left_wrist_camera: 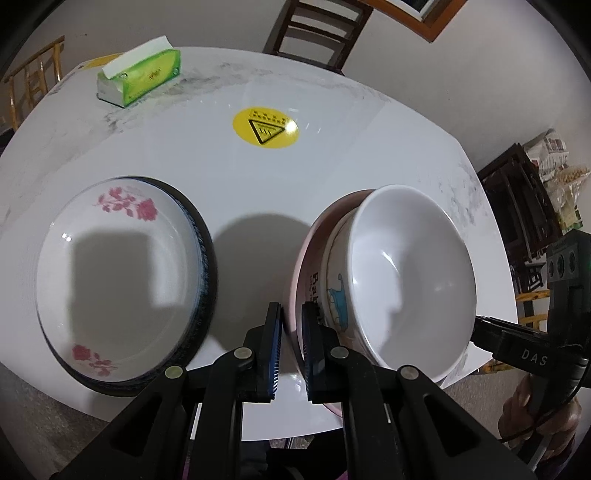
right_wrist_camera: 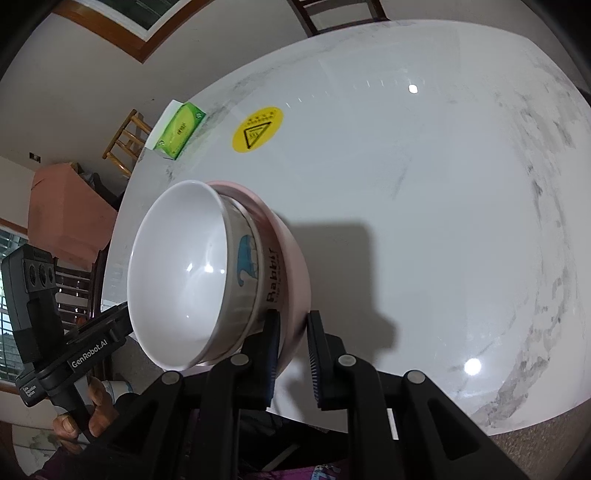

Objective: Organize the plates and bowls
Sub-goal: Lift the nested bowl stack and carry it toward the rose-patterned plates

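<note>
A white bowl (left_wrist_camera: 410, 266) with a blue drawing on its outer wall sits nested in a pink bowl (left_wrist_camera: 301, 266) that bears the word "Rabbit". The pair is tilted and held over the table, casting a shadow on it. My left gripper (left_wrist_camera: 293, 314) is shut on the pink bowl's near rim. On the opposite rim, my right gripper (left_wrist_camera: 480, 325) grips the same bowl. In the right wrist view my right gripper (right_wrist_camera: 291, 321) pinches the pink bowl (right_wrist_camera: 291, 258), with the white bowl (right_wrist_camera: 181, 266) and my left gripper (right_wrist_camera: 123, 314) beyond. A flowered white plate (left_wrist_camera: 110, 273) lies on a dark-rimmed plate (left_wrist_camera: 205, 258).
On the white marble table (left_wrist_camera: 332, 147) are a yellow round sticker (left_wrist_camera: 265, 127) and, at the far left, a green tissue pack (left_wrist_camera: 142, 79). Wooden chairs (left_wrist_camera: 317, 26) stand around the table. A hand (right_wrist_camera: 88, 417) holds the left gripper's handle.
</note>
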{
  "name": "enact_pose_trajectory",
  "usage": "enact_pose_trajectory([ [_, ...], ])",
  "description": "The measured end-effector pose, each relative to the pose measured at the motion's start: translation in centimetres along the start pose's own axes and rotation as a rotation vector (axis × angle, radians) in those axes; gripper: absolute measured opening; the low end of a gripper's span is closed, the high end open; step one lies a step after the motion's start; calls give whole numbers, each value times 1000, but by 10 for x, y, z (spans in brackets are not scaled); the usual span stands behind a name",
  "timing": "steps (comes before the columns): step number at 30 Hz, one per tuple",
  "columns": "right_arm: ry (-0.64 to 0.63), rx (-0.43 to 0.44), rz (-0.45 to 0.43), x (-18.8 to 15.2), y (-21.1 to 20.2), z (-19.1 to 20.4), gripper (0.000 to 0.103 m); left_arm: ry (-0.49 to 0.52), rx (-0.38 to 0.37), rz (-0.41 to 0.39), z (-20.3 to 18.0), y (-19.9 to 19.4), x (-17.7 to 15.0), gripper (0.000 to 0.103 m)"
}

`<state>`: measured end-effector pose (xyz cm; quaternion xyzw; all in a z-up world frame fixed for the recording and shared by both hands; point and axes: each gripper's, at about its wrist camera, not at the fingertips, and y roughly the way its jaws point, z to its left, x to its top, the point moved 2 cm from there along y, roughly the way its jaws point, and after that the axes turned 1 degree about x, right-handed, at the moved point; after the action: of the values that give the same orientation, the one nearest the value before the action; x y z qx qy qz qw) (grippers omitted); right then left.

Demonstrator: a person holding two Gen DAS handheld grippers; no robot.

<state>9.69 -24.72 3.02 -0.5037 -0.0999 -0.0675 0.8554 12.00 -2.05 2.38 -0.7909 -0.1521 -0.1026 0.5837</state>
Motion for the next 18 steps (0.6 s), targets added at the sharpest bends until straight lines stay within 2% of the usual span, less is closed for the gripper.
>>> enact_pose_trajectory([
  [9,-33,20,-4,10,-1,27,15,-38,17,-44,17,-23,9,7],
  [18,-96,49,-1,24,2,70,15,-83,48,-107,44,-55,15,7],
])
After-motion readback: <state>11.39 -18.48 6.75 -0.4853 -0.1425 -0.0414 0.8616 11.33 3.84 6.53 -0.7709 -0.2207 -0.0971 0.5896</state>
